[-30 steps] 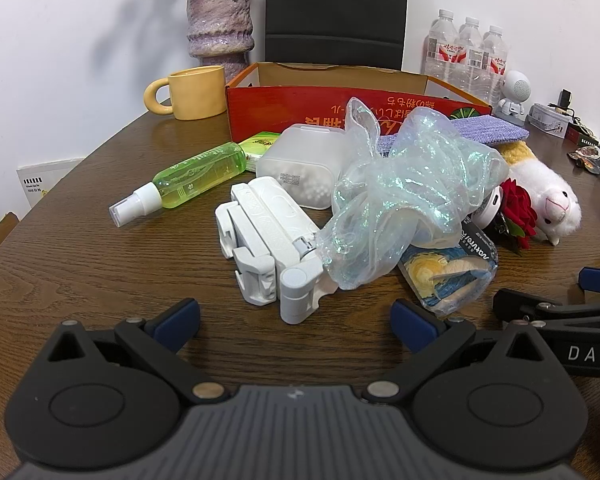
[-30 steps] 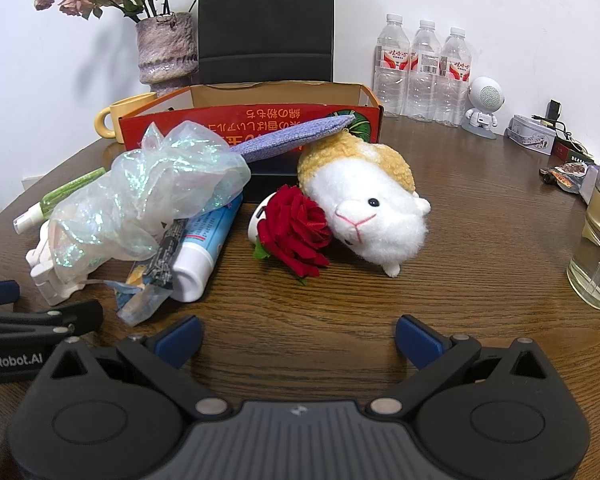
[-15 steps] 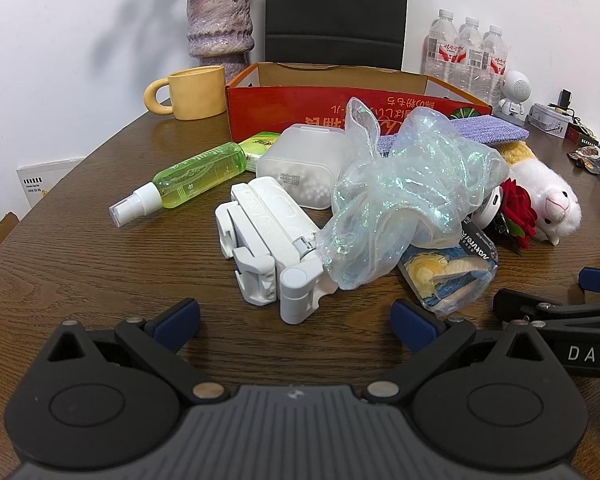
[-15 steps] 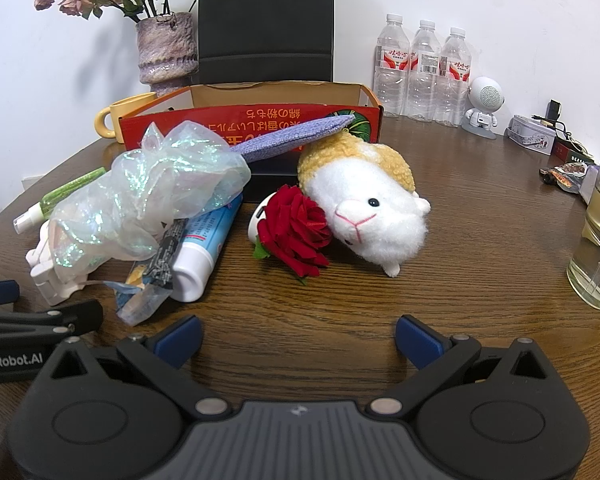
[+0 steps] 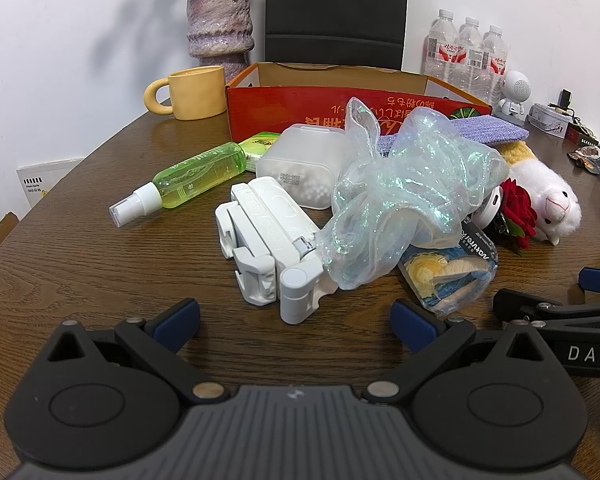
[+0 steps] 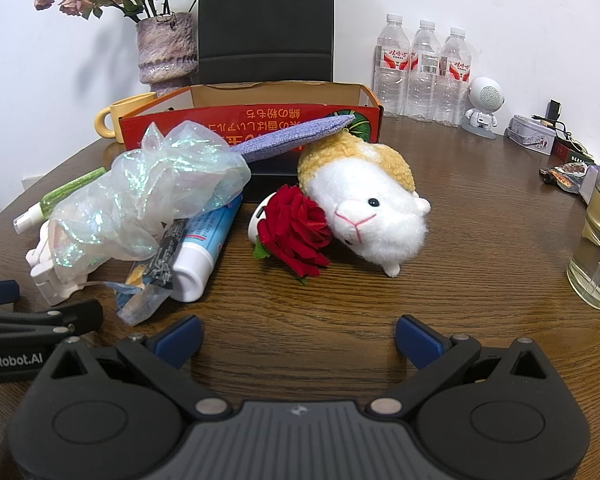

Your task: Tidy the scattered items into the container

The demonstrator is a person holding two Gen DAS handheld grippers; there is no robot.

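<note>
Left gripper (image 5: 295, 318) and right gripper (image 6: 298, 338) both spread wide, empty, low over the counter (image 5: 80, 264). At 12 o'clock: white folding stand (image 5: 268, 240), rigid, grip across its body. Iridescent wrap (image 5: 404, 196) flimsy, slippery. Plush toy (image 6: 364, 204) soft, squeezable. Red box (image 5: 340, 92) beyond, at 12.
</note>
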